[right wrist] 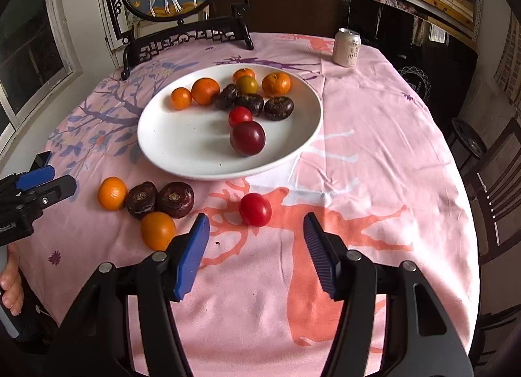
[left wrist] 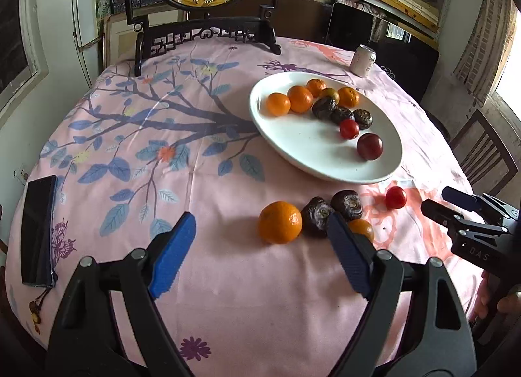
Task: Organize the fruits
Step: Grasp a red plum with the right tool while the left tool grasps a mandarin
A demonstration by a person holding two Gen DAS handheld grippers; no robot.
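Both my grippers are empty right now. My left gripper [left wrist: 260, 246] stands wide apart with nothing between its pads, and the big orange [left wrist: 280, 222] sits just ahead of it, a little toward its right finger. My right gripper [right wrist: 255, 248] is parted about halfway, also holding nothing, and the red tomato [right wrist: 255, 209] lies just beyond its fingertips, almost centred in the gap.

On the cloth in front of me I count 5 loose fruits: 2 oranges, 2 dark wrinkled fruits [left wrist: 332, 212] touching each other, and that 1 tomato. The white plate [left wrist: 293, 149] is further ahead, already carrying oranges, dark fruits and red ones.

Here is what worries me. The small orange [left wrist: 363, 228] is tucked right behind my left gripper's right finger, so if I push forward for the big one I can knock it, and it can roll toward me and off the table. The big orange touches a dark fruit, so a sloppy close may pinch both or shove the pair sideways.

On the right, the tomato is round and smooth; if I come in off-centre it may squirt out and roll. Squeeze too hard and I judge it may bruise or split. The 2 grippers are near each other, so reaching together risks a bump.
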